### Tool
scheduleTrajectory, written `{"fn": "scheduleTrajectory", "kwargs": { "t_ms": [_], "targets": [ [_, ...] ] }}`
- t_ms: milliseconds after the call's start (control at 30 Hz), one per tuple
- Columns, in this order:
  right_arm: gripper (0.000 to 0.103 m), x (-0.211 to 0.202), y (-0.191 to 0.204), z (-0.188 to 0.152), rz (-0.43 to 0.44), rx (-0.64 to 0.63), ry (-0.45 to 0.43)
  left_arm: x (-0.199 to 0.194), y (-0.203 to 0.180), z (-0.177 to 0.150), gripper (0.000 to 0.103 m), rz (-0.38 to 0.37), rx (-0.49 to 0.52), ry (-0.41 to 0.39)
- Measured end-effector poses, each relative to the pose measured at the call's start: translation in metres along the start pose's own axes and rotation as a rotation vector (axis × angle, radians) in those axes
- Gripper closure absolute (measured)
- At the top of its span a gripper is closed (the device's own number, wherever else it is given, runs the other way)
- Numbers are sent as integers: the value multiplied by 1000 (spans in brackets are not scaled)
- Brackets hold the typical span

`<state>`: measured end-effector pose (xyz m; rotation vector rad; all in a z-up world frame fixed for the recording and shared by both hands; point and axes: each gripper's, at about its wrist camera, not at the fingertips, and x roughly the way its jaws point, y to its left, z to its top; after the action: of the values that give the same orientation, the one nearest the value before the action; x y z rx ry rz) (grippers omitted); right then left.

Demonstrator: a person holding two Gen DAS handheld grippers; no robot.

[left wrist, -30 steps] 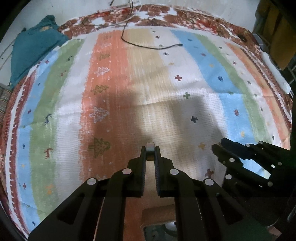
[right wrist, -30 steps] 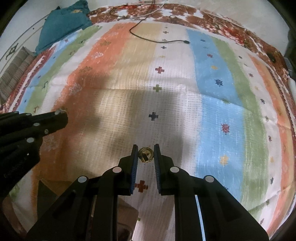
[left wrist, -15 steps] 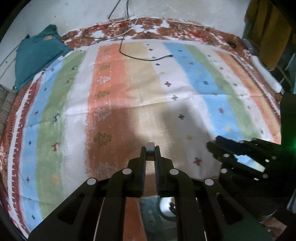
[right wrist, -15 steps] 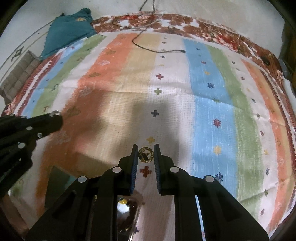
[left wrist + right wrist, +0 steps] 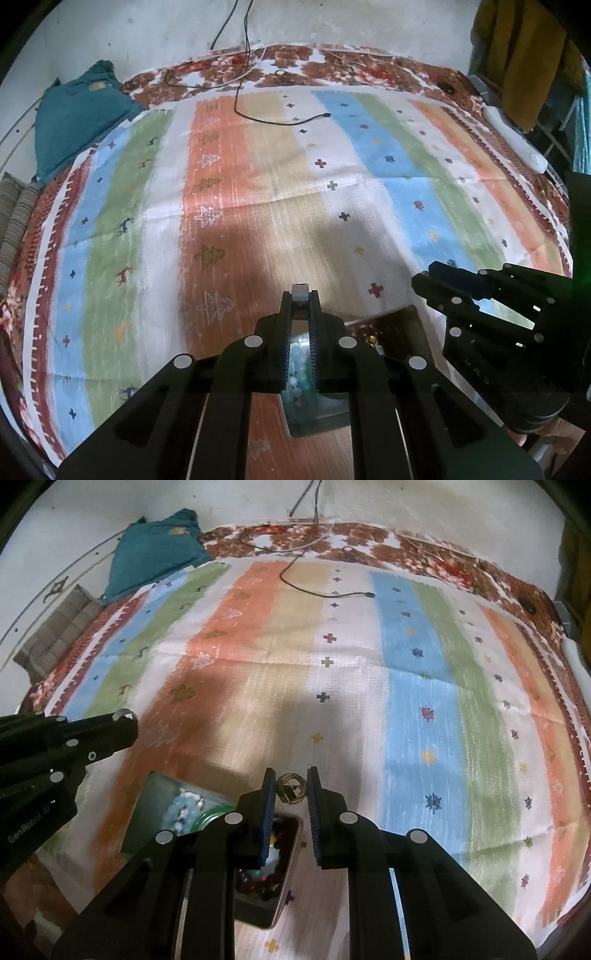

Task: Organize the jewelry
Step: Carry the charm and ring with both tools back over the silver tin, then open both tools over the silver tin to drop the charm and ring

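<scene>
Only right gripper (image 5: pixel 290 789) view shows gold ring (image 5: pixel 291 788)

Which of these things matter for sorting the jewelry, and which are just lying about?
Job:
- gold ring in the right gripper
- grey piece in the left gripper
- jewelry box with beads

Lying about:
- black cable
- teal cloth
- striped blanket
</scene>
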<state>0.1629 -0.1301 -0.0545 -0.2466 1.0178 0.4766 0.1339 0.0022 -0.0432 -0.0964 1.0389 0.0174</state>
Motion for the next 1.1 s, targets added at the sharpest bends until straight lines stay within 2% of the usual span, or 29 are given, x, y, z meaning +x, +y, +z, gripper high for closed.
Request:
{"fn": "scheduleTrajectory", "kwargs": {
  "t_ms": [600, 633, 667, 733, 833, 933, 1000, 1100],
  "targets": [
    [85, -29, 20, -25, 85, -59, -33, -29, -8, -25, 95, -47, -9, -43],
    [84, -28, 21, -26, 84, -61, -30, -29, -8, -24, 90, -45, -13, -41],
    [77, -29, 22, -26, 81, -60, -28, -28, -7, -23, 83, -45, -21, -35],
    [66, -31, 21, -27, 80, -53, -32, -27, -5, -23, 81, -46, -33, -32],
    [65, -35, 19, -29, 78, -43, -35, -32, -2, -23, 80, -48, -45, -38],
    [65, -39, 17, -33, 73, -42, -32, -39, 3, -27, 74, -56, -64, -47],
    [62, -43, 15, -36, 79, -37, -32, -44, 4, -32, 68, -65, -67, -50],
    [53, -52, 15, -39, 92, -38, -50, -51, 3, -41, 62, -68, -56, -61]
  ]
}}
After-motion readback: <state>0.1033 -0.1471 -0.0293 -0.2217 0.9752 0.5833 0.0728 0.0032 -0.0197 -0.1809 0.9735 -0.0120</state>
